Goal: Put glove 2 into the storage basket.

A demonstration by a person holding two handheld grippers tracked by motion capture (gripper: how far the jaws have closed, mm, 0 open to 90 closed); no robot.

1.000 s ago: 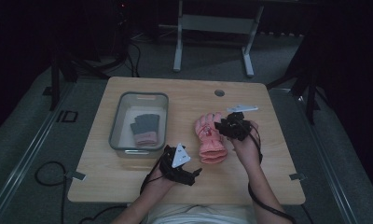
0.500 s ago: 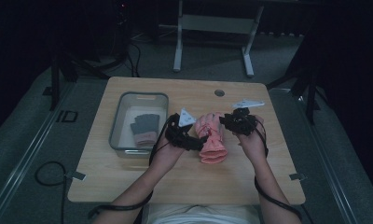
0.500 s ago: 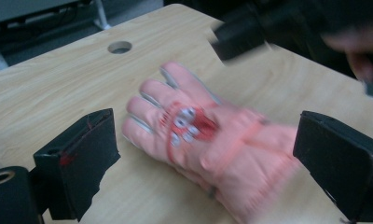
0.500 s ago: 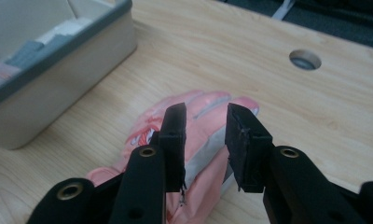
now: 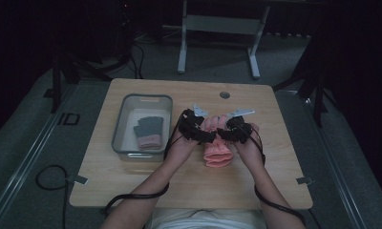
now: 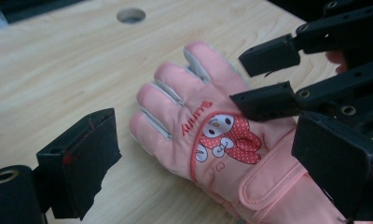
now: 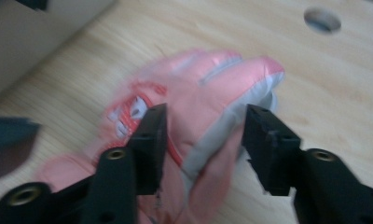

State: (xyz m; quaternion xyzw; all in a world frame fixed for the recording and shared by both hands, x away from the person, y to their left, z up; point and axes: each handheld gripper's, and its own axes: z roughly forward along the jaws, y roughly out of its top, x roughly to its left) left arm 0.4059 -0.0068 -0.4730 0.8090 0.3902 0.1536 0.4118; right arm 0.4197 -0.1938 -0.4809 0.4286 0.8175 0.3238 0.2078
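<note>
**Both grippers at the pink glove, mid-table**

The pink glove [image 5: 217, 151] lies flat on the wooden table [image 5: 284, 157], just right of center in the high view, cuff toward the person. In the left gripper view it fills the center, fingers pointing to the upper left, w/ a cartoon patch on its back.

The left gripper [image 5: 195, 128] sits at the glove's left side. Its jaws stand wide apart, glove between them, pads not touching it.

The right gripper [image 5: 234, 131] is at the glove's right side; its jaws have just been opening. They're approx. half open, straddling the glove's side by the thumb; view is blurred, no squeeze visible.

A clear bin [image 5: 142, 101] at center left holds dark gloves [image 5: 149, 127] and sits near the pink glove, apart from it.
</note>
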